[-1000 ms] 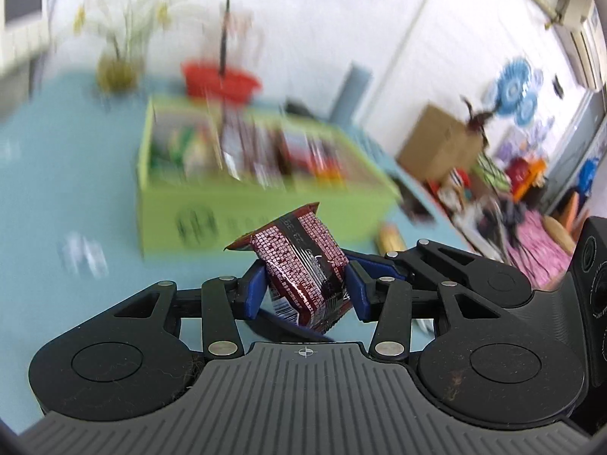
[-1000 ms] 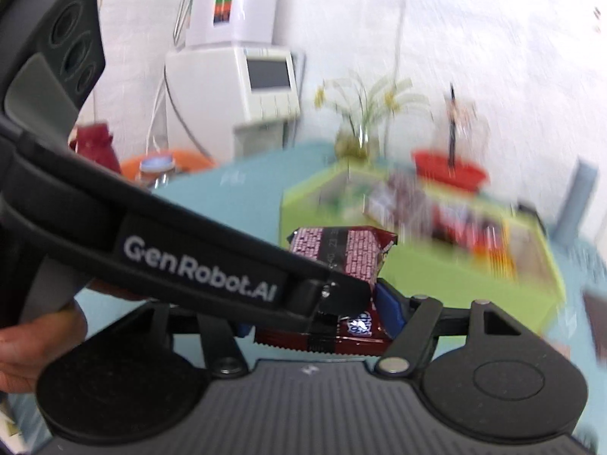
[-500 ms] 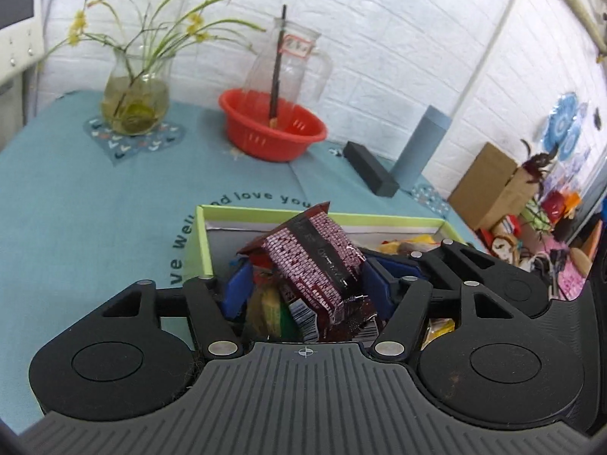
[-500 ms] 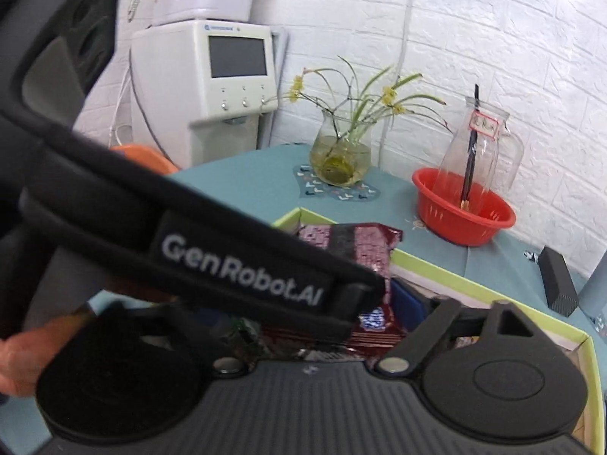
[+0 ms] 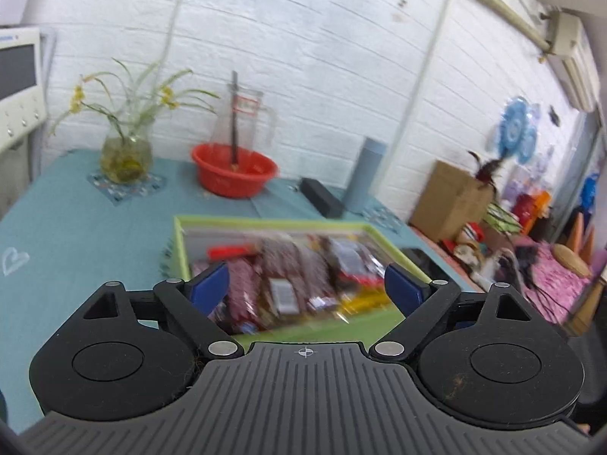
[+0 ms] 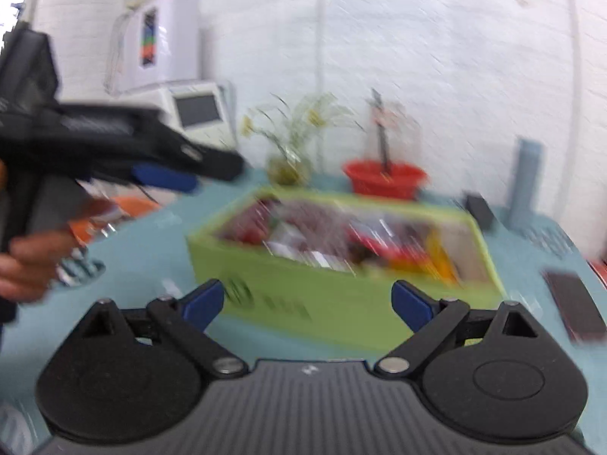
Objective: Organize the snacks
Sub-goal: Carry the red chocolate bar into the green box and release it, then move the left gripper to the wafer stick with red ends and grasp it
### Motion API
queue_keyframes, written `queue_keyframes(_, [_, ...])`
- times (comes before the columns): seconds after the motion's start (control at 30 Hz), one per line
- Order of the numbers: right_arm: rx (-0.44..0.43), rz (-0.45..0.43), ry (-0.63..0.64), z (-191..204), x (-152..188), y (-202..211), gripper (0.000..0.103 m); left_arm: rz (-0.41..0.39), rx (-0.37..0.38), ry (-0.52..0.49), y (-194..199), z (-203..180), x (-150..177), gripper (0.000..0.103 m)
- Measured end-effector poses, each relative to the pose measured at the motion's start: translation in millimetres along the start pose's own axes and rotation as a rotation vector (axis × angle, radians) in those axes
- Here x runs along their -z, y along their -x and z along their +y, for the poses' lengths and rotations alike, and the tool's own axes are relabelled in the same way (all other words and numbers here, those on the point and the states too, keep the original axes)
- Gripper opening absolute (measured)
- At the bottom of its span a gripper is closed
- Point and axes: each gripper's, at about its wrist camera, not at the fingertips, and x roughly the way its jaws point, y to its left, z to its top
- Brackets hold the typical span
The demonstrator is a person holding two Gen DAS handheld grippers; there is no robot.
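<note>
A lime green box (image 5: 178, 242) on the teal table holds several snack packets (image 5: 288, 276), mostly dark red, some yellow. My left gripper (image 5: 305, 290) is open and empty above the box's near edge. My right gripper (image 6: 309, 303) is open and empty, set back in front of the box (image 6: 341, 303). The snacks in the box (image 6: 322, 235) are blurred in the right wrist view. The left gripper (image 6: 163, 178) also shows in the right wrist view, held up at the left by a hand.
A vase of flowers (image 5: 125, 151), a red bowl with a glass jug (image 5: 235, 174), a black block (image 5: 320, 197) and a grey cylinder (image 5: 366, 174) stand behind the box. A dark flat packet (image 6: 576, 307) lies right of the box. A white machine (image 6: 189, 110) stands at the left.
Both grippers let go of their dark red snack packets into the green box, opened wide, and drew back and up from it.
</note>
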Motion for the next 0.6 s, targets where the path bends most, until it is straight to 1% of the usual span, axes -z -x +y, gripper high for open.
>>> queue_keyframes(0.07, [0.082,0.069,-0.026,-18,24,13,0.094,0.055,0.047,-0.015,-2,-16,16,0.079])
queue_keyframes(0.13, [0.150,0.127,-0.079,-42,40,18,0.094,0.131,0.106,-0.038,-15,-38,31,0.079])
queue_keyframes(0.17, [0.172,0.149,-0.112,-53,44,19,0.094,0.172,0.124,-0.048,-25,-49,38,0.078])
queue_keyframes(0.23, [0.187,0.151,-0.155,-72,48,20,0.094,0.241,0.141,-0.070,-46,-70,49,0.077])
queue_keyframes(0.33, [0.173,0.160,-0.168,-90,48,10,0.094,0.314,0.160,-0.084,-82,-97,57,0.074])
queue_keyframes(0.43, [0.145,0.192,-0.139,-98,45,-12,0.094,0.377,0.199,-0.045,-125,-116,56,0.073])
queue_keyframes(0.53, [0.108,0.220,-0.118,-107,46,-34,0.094,0.436,0.196,-0.016,-165,-129,57,0.067])
queue_keyframes(0.6, [0.077,0.223,-0.119,-111,47,-40,0.094,0.468,0.190,-0.003,-184,-134,58,0.061])
